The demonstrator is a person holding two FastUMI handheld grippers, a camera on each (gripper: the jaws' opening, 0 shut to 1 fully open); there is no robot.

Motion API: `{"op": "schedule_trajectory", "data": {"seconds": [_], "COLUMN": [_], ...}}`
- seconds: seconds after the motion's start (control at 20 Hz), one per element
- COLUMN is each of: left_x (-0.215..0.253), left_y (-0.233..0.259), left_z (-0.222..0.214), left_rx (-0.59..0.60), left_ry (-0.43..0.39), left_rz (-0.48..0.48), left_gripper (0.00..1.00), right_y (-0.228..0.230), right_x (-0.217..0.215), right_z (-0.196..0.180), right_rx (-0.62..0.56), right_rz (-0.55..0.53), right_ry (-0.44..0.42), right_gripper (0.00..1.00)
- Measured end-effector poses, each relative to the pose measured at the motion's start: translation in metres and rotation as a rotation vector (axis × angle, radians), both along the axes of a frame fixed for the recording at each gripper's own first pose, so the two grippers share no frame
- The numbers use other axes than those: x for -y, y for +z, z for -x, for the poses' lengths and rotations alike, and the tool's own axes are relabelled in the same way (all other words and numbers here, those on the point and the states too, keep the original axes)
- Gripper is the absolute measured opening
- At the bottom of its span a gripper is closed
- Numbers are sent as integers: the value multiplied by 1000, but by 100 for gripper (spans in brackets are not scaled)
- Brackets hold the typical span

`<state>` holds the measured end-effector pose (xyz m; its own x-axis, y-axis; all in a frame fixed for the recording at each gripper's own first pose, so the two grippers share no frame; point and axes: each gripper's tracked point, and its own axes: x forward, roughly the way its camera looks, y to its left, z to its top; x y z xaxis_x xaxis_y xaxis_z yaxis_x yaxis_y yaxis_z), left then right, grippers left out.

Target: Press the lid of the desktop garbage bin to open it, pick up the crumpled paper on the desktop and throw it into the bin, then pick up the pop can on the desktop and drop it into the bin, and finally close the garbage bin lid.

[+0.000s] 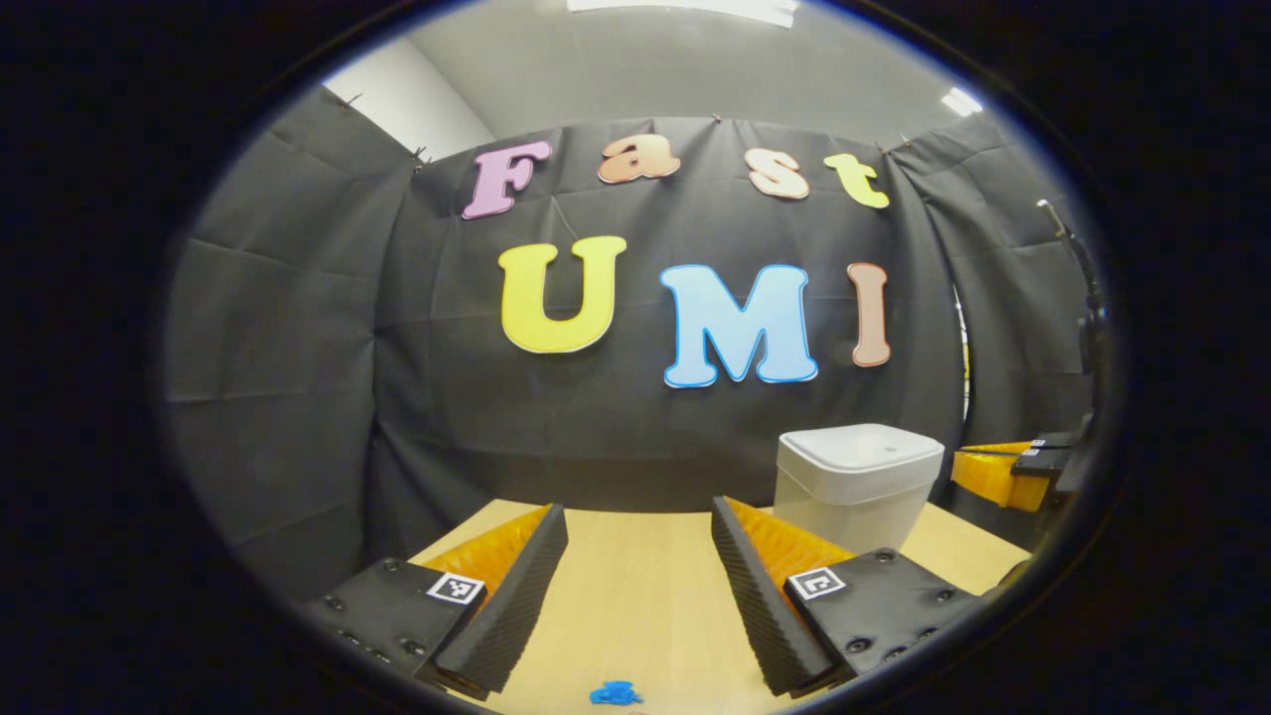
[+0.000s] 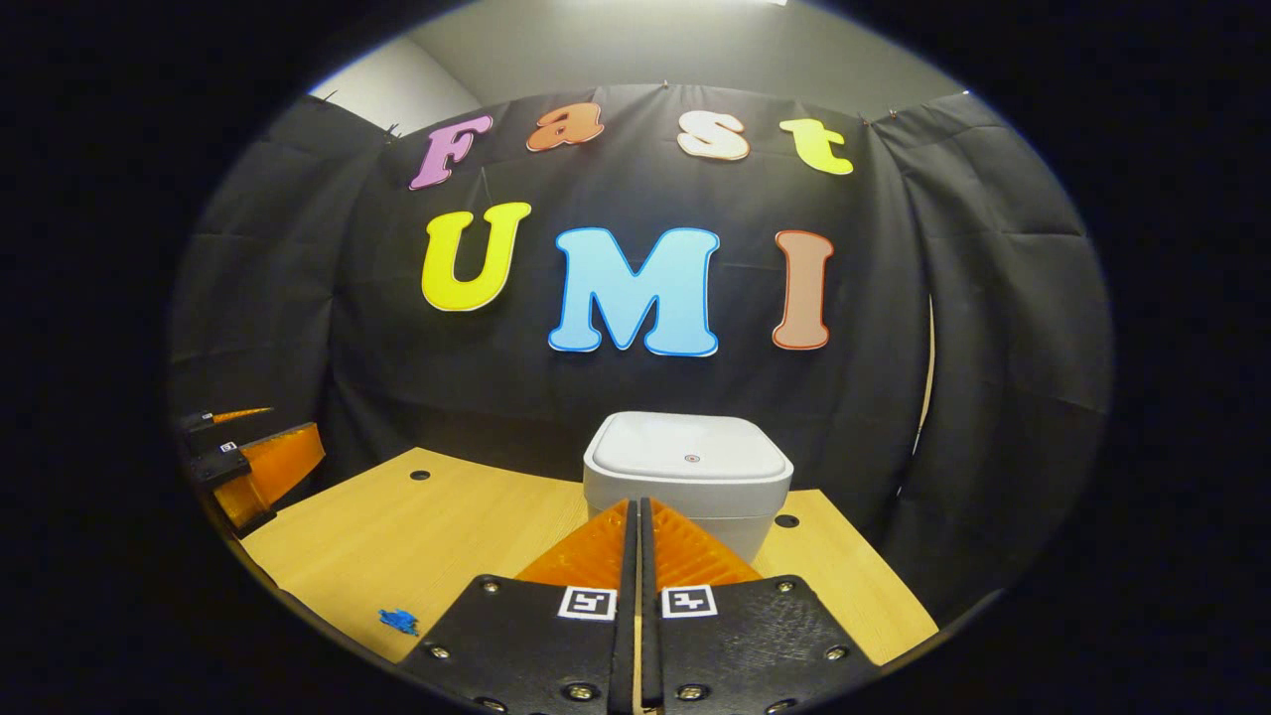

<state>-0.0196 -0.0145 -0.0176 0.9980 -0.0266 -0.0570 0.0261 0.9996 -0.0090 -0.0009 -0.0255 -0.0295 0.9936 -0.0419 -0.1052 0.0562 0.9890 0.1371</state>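
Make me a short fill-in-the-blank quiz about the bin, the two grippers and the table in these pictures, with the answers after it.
1. The lid of the white garbage bin is ____.
2. The right gripper has its fingers ____, pointing at the bin.
3. The left gripper has its fingers ____, with nothing between them.
4. The small scrap lying on the wooden table is coloured ____.

Answers: closed; shut; open; blue

Light wooden tabletop (image 2: 427, 536) with 2 round holes, small blue scrap (image 2: 398, 622) near its front edge
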Motion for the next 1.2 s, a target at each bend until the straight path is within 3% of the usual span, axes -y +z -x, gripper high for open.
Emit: {"op": "schedule_trajectory", "data": {"seconds": [0.2,0.85,1.2], "left_x": [-1,-19,-26], "left_y": [-1,0,-2], "left_z": [2,11,11], "left_rx": [0,4,3], "left_ry": [8,69,89], "left_rz": [-3,-11,-7], "left_gripper": [96,95,96], "right_y": [5,-8,-23], "right_x": [12,52,58], "right_z": [-21,-111,-130], "right_rx": [25,-12,-67], "right_rz": [43,26,-17], "right_ry": [-14,-62,-54], "right_gripper": [2,2,2]}}
